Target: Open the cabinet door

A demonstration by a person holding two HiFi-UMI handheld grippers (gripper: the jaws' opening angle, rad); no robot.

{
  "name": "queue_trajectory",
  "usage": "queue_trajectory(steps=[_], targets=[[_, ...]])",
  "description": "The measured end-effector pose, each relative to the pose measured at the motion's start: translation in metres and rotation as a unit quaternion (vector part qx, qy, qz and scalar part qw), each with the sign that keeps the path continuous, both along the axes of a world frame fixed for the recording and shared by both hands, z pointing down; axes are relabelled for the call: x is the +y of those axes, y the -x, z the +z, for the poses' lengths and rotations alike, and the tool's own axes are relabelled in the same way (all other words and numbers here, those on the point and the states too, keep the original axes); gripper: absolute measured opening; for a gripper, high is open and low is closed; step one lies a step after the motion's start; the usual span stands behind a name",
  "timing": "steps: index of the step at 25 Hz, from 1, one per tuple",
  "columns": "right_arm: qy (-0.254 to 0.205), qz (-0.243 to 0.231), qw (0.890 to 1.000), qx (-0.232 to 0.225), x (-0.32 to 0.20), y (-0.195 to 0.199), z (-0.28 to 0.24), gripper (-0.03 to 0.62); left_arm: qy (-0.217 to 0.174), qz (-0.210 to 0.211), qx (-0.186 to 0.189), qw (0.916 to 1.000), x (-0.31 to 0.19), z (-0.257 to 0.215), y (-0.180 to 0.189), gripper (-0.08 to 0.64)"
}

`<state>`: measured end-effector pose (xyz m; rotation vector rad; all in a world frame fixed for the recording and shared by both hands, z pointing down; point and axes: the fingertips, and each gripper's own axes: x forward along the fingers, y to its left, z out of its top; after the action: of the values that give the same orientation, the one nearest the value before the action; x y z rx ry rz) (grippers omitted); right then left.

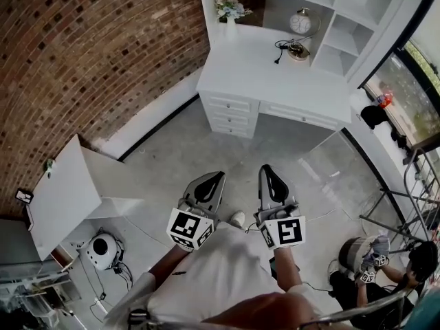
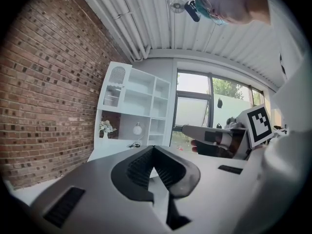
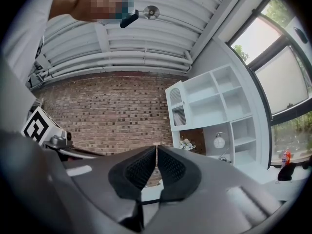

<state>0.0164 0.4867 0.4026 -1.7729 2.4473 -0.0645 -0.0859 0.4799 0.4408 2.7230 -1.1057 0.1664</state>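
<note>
Cabinet door [image 3: 177,107]: white, with an arched grille over a mesh panel, at the top left of the white shelf unit [image 3: 229,106], next to the brick wall [image 3: 107,111]. It looks closed. We can't make out a handle from here.

Just under the door, a vase of flowers [image 1: 229,7] stands at the back of the worktop [image 1: 275,74]. A clock [image 1: 300,23] stands further along it, and the drawers [image 1: 230,112] are below.

We stand well apart from the unit, with bare floor [image 1: 179,150] between. The left gripper [image 1: 217,176] and right gripper [image 1: 265,169] are side by side, roughly level, aimed toward the unit. Both sets of fingers are pressed together with nothing between them.

We judge the task not yet begun; this is only the approach.

Risks as we see them:
- Closed fingers cannot take a handle or a door edge. Unless they part first, they will only bump the panel.
- The vase sits directly below the door, so a low reach could tip it.
- The hinge side is unknown, and pulling at the wrong edge would strain the door.
- A person [image 1: 385,267] is crouched at our right, and a careless step could crowd them.
</note>
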Motion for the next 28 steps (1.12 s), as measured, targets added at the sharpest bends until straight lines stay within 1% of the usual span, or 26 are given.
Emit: queue_trajectory(steps=[6,10,13,17,28], targets=[[-0.004,-0.004,1.0,-0.005,-0.003,-0.013,0.0,0.012,-0.008,-0.006,0.005,0.9999,-0.006,-0.004,-0.012,0.009],[-0.001,-0.003,1.0,-0.005,-0.016,-0.016,0.002,0.012,-0.003,-0.004,0.007,1.0,-0.018,-0.001,-0.017,0.009],[-0.002,0.008,1.0,-0.002,-0.03,-0.015,0.002,0.012,0.004,-0.004,0.013,0.9999,-0.034,0.003,-0.015,0.009],[0.001,0.009,1.0,-0.004,-0.056,-0.013,0.003,0.012,0.012,-0.001,0.018,0.9998,-0.063,0.007,-0.014,0.009],[0.002,0.029,0.999,0.015,-0.158,-0.006,-0.014,0.012,0.004,0.016,0.039,0.9991,-0.172,-0.012,-0.008,0.009]])
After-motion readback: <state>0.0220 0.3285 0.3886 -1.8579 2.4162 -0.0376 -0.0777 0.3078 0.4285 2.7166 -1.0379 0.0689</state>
